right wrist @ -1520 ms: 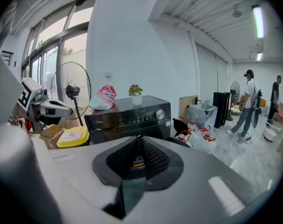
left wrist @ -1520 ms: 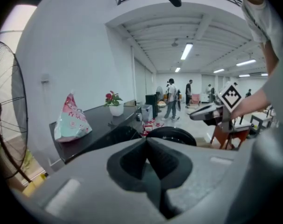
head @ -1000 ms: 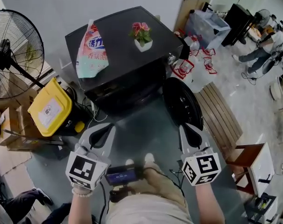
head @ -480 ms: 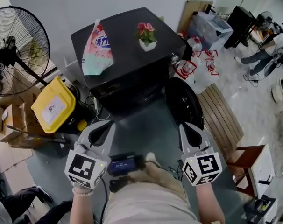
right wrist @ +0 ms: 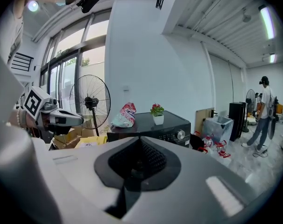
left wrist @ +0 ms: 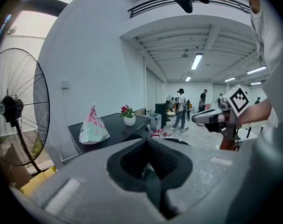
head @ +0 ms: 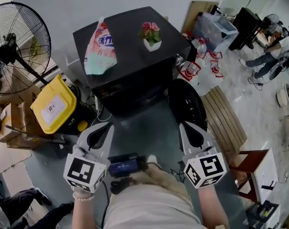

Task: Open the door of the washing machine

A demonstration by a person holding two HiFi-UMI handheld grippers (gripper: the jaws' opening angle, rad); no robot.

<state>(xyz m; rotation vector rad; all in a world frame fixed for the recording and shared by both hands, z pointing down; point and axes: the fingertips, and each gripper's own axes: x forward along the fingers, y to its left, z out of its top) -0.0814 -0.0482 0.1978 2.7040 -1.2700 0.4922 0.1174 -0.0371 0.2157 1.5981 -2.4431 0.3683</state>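
Note:
The black washing machine stands ahead of me, and its round door hangs swung open at its right side. A detergent bag and a small flower pot rest on its top. My left gripper is shut and empty, low in front of the machine's left part. My right gripper is also shut and empty, just below the open door's lower edge. The left gripper view has its closed jaws pointing at the machine. The right gripper view has its closed jaws under the machine.
A large standing fan and a yellow bin are at the left, with cardboard boxes beside them. Right of the door lie a wooden slat panel, a stool and red-printed bags. People stand far right.
Both grippers have drawn back a little toward me and stay shut. The door stays open; the view has shifted slightly.

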